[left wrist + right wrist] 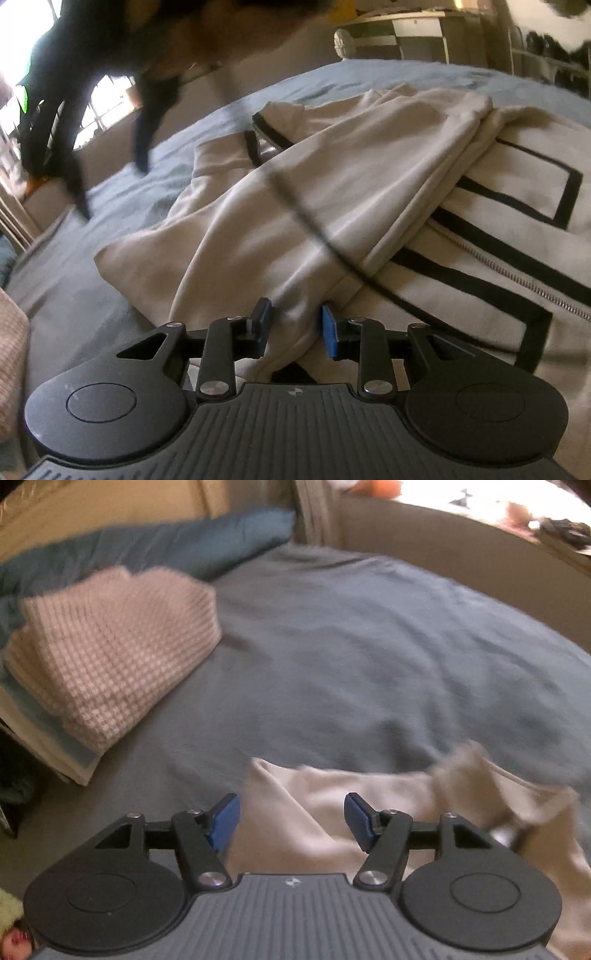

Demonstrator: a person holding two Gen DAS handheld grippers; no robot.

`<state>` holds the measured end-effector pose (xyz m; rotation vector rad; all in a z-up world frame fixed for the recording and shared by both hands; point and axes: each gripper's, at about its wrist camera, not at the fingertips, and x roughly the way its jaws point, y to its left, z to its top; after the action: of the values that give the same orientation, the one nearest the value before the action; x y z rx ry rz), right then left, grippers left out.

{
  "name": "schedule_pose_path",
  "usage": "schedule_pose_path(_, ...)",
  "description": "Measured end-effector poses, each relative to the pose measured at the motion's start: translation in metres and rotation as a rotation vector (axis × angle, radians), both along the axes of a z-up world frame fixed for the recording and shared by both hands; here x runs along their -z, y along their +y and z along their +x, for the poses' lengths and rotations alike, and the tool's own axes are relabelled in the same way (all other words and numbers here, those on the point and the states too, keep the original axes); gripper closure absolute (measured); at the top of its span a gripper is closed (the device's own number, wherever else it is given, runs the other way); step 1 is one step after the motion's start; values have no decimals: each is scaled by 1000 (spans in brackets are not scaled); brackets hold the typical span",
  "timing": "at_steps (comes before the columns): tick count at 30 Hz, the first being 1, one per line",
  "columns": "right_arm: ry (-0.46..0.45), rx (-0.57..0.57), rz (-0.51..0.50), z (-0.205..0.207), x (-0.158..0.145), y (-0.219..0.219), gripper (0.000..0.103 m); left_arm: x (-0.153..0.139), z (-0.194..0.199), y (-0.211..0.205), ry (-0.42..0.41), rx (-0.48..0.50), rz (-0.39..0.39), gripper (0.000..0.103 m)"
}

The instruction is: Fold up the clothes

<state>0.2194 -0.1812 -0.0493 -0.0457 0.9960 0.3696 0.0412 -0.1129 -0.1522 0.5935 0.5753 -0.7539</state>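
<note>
The left tongs pinch a sleeve of the cream zip jacket, running straight ahead; the right tongs gape empty above its edge.

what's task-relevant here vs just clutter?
In play:
cream jacket with black trim
left gripper, fabric between its pads
right gripper, open over the jacket's edge

Lying about:
pink waffle-knit cloth, already folded
teal pillow
</note>
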Motion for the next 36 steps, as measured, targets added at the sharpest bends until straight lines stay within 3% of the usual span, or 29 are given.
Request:
schedule_pose_path(5, 51, -147, -152, 31, 24, 56, 45, 1, 8, 6, 47, 8, -38, 74)
schedule_pose_path(7, 74, -187, -224, 37, 39, 71, 54, 2, 9, 9, 53, 13, -49, 74)
schedule_pose_path(8, 84, -205, -262, 37, 46, 76, 63, 3, 10, 9, 57, 13, -55, 74)
schedule_pose_path(9, 84, -216, -295, 38, 52, 80, 95, 4, 10, 10, 62, 13, -60, 74)
schedule_pose_path(10, 78, -215, -299, 37, 52, 78, 96, 4, 11, 11, 66, 12, -66, 74)
schedule_pose_path(13, 31, -134, -153, 38, 41, 59, 97, 5, 13, 10, 81, 7, -75, 74)
schedule_pose_path(16, 21, -92, -75, 38, 40, 47, 98, 5, 14, 11, 86, 6, -79, 74)
schedule_pose_path(21, -47, -50, -34, 41, 41, 47, 100, 5, 13, 12, 90, 5, -83, 74)
schedule_pose_path(25, -81, 2, -73, 46, 45, 47, 101, 4, 13, 12, 87, 5, -82, 74)
schedule_pose_path(29, -180, 95, 21, 39, 14, 16, 99, 4, 13, 12, 84, 5, -81, 74)
schedule_pose_path(32, -138, -16, 107, 28, -6, -3, 98, 4, 13, 12, 84, 5, -81, 74)
schedule_pose_path(36, -33, -109, 36, 19, 20, 16, 94, 4, 13, 12, 83, 4, -82, 74)
